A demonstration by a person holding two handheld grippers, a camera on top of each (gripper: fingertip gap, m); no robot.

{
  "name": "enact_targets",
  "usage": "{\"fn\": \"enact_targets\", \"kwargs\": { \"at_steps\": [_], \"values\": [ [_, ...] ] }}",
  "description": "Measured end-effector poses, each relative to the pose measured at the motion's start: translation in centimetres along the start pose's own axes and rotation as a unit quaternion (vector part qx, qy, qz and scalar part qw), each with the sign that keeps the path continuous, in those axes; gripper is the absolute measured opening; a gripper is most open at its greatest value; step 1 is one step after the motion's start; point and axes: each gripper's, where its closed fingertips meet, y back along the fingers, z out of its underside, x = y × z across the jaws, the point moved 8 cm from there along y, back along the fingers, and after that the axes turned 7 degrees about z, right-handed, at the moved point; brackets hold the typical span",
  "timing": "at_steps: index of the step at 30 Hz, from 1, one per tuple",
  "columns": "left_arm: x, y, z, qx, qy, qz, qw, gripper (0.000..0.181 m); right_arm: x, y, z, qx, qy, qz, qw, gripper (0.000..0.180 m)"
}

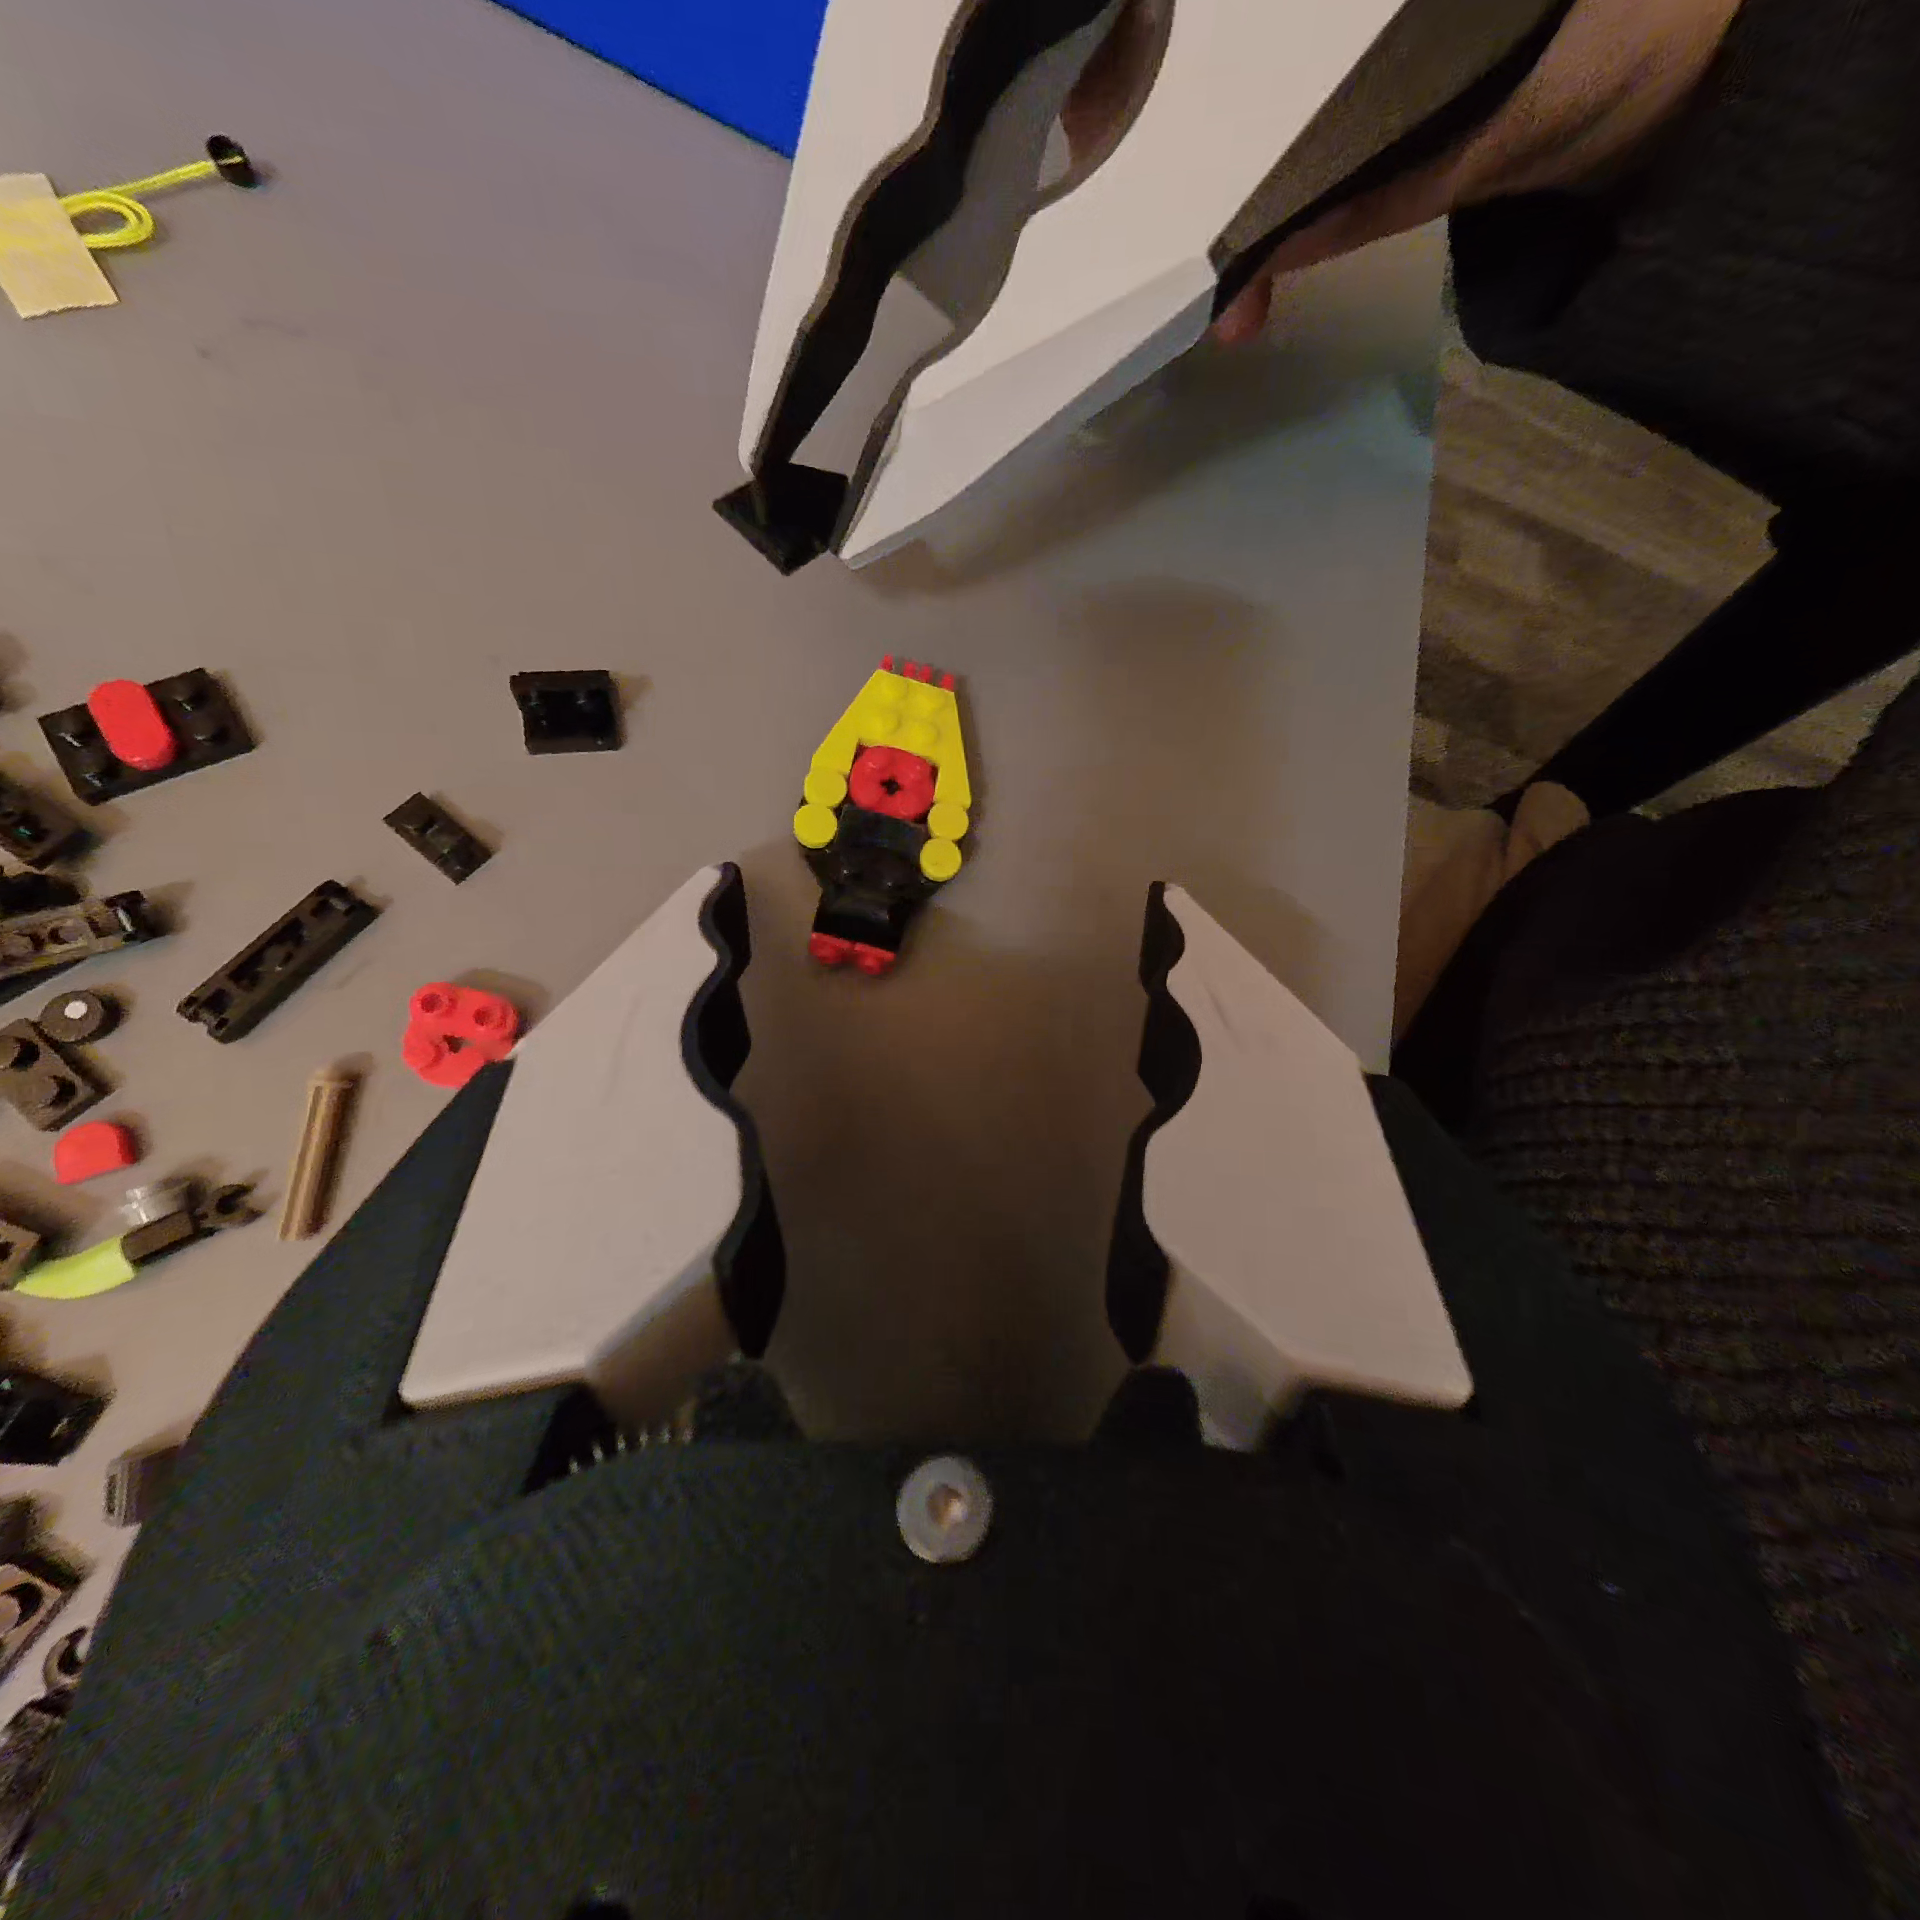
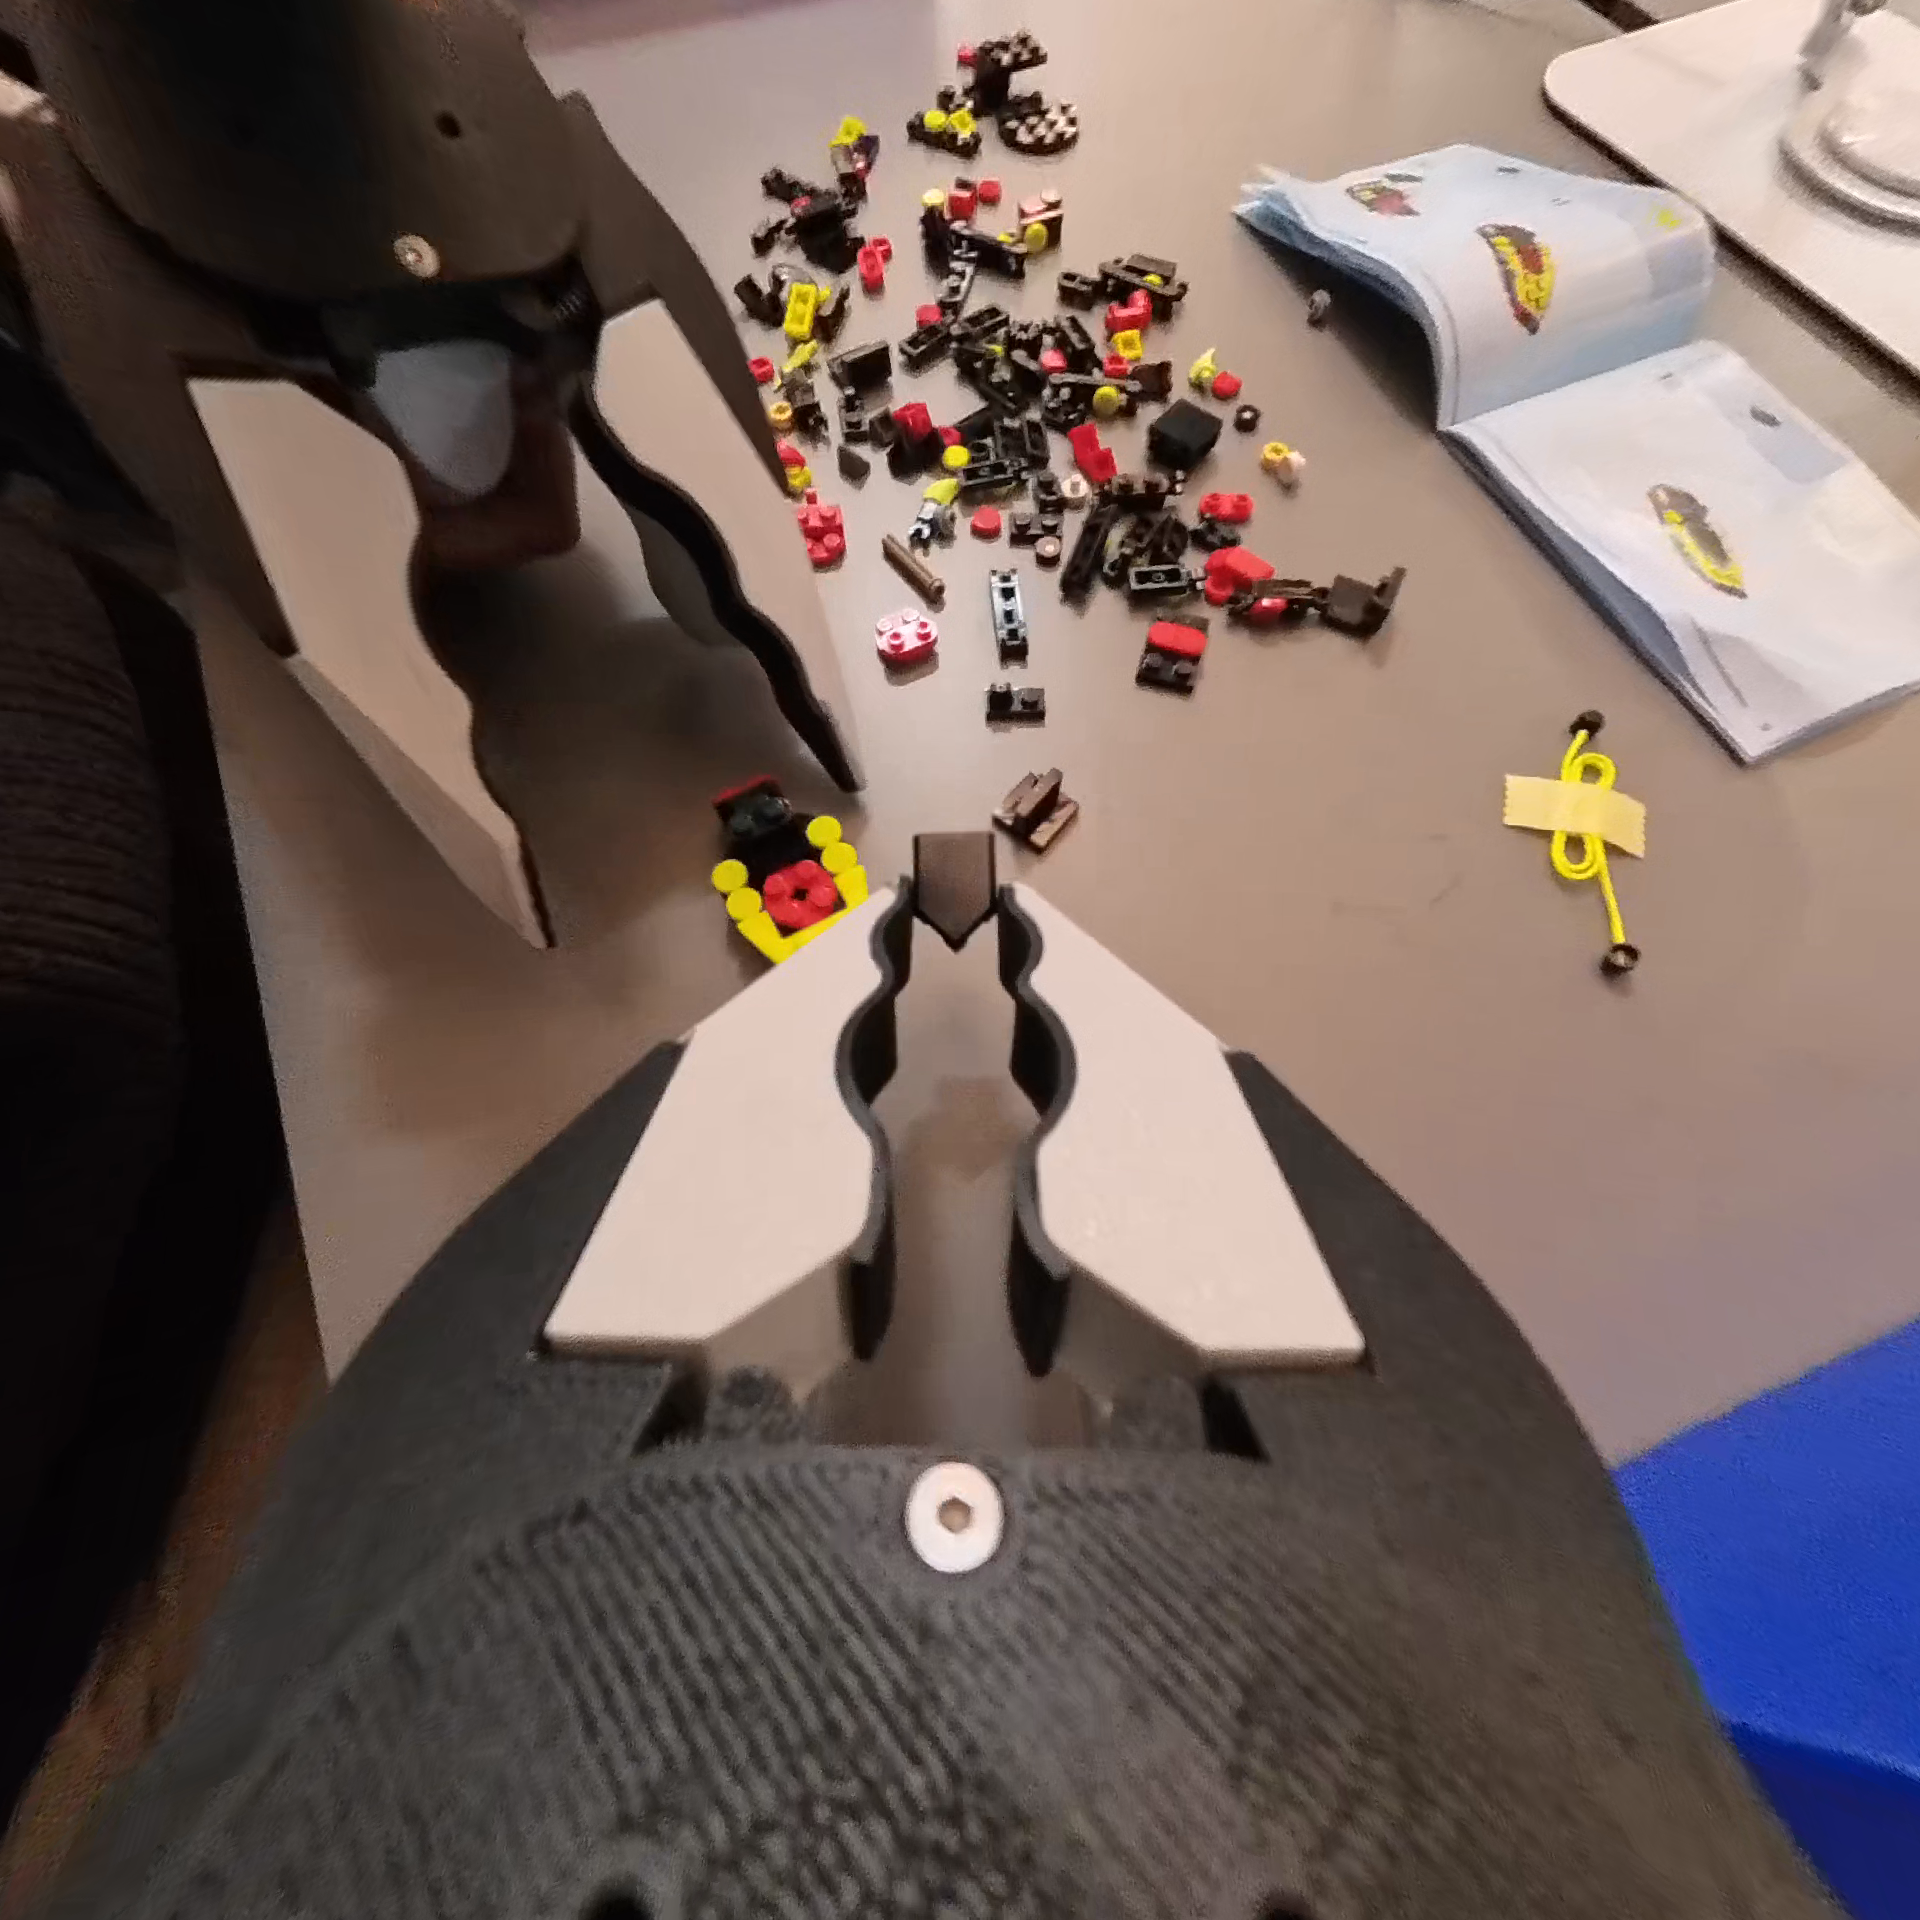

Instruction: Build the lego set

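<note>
**brickfan:** Pinching a small black piece right at its tips, the right claw is nearly closed on it, hovering just above the table. The piece is going to be feather-light, rigid and smooth, so I'm guessing it's slipping or twisting if the grip is off-centre. The flat side faces look like the place to hold it, the way it's being held.

**studcount:** And the half-built model? The left claw is sitting wide open with nothing in it, tips on either side of the model's near end without touching.

**brickfan:** Yeah, it's lying flat near the table edge, between the two claws. Yellow wedge, red round bit in the middle, black body. Stiff overall, but those little yellow studs along the sides are looking like they'd pop off under a sideways squeeze. I'd be gripping the black body across its width and pressing new parts straight down.

**studcount:** Counting now: two claws, one model, one piece in hand, one open instruction booklet, one yellow cord taped down with a black end.

**brickfan:** Plus one black bracket just past the held piece. The loose pile is too jumbled for a real count, dozens I'm thinking, mostly black with red and yellow mixed in.
</note>
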Motion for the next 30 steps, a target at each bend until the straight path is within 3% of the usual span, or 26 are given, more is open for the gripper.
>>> {"fn": "enact_targets", "kwargs": {
  "at_steps": [4,9,15,22,30],
  "values": [
    [-0.3,-0.1,0.0,-0.003,0.009,-0.003,1.0,0.073,-1.2,-0.3,-0.2,-0.01,0.044,-0.038,0.998,0.014],
    [-0.7,-0.4,-0.6,-0.005,-0.008,0.007,1.0,0.059,-2.2,-1.1,-0.5,-0.024,0.106,-0.078,0.991,0.014],
    [-1.4,-0.9,-0.9,-0.026,-0.028,0.005,0.999,0.047,-2.2,-1.4,-0.3,-0.048,0.119,-0.127,0.984,0.014],
    [-1.3,-1.1,-0.9,-0.037,-0.025,0.046,0.998,0.031,-2.4,-1.8,0.2,-0.069,0.132,-0.127,0.981,0.014],
    [-1.4,-1.3,-1.1,-0.04,-0.03,0.058,0.997,0.031,-2.6,-1.4,0.5,-0.062,0.138,-0.128,0.98,0.014]
  ]
}}
